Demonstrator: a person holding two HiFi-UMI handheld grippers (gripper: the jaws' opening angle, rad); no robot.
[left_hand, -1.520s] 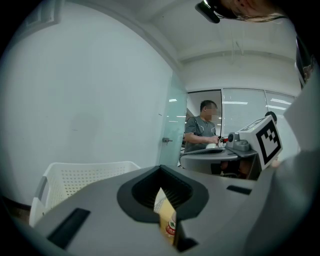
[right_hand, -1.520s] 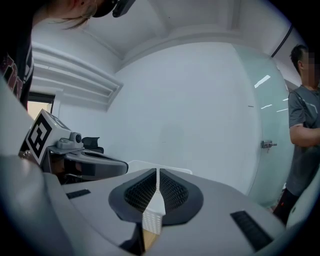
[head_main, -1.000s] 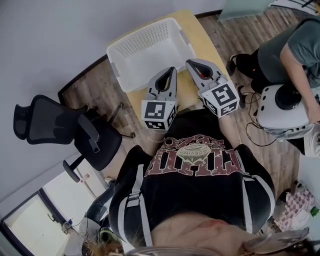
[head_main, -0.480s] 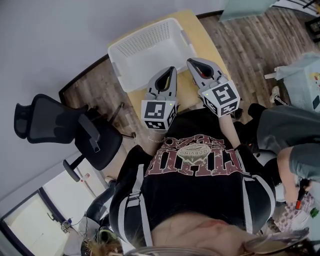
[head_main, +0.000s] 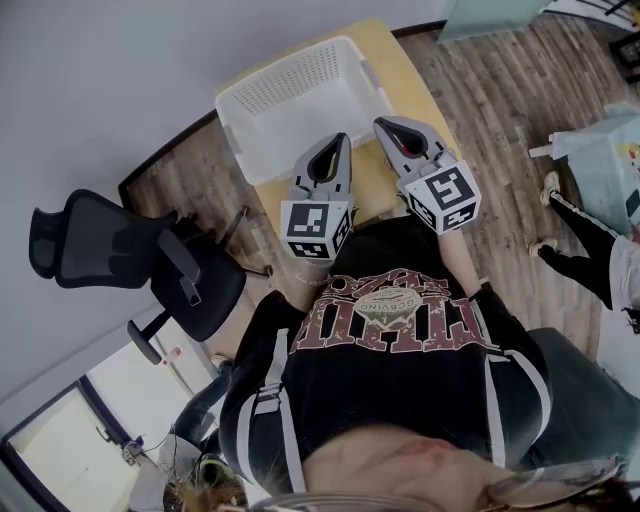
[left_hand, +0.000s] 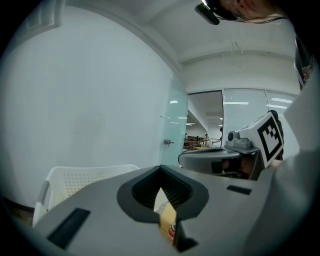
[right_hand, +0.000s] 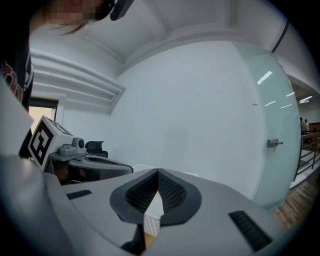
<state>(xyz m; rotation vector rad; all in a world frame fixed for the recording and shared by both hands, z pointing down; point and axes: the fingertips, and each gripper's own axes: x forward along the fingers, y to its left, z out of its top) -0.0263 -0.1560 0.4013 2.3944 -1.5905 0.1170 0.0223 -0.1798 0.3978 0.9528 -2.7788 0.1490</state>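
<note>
Left tool (head_main: 342, 140) and right tool (head_main: 381, 123) are held side by side above the wooden desk (head_main: 400, 72). Their tips are just beside the near rim of the white perforated basket (head_main: 236, 104), which stands along the desk's left edge. Each tool's jaws meet at the tips and grip nothing.

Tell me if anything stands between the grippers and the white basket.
Nothing visible does. The left gripper and right gripper, both with jaws together, point at the white basket just ahead; only the wooden table lies between.
</note>
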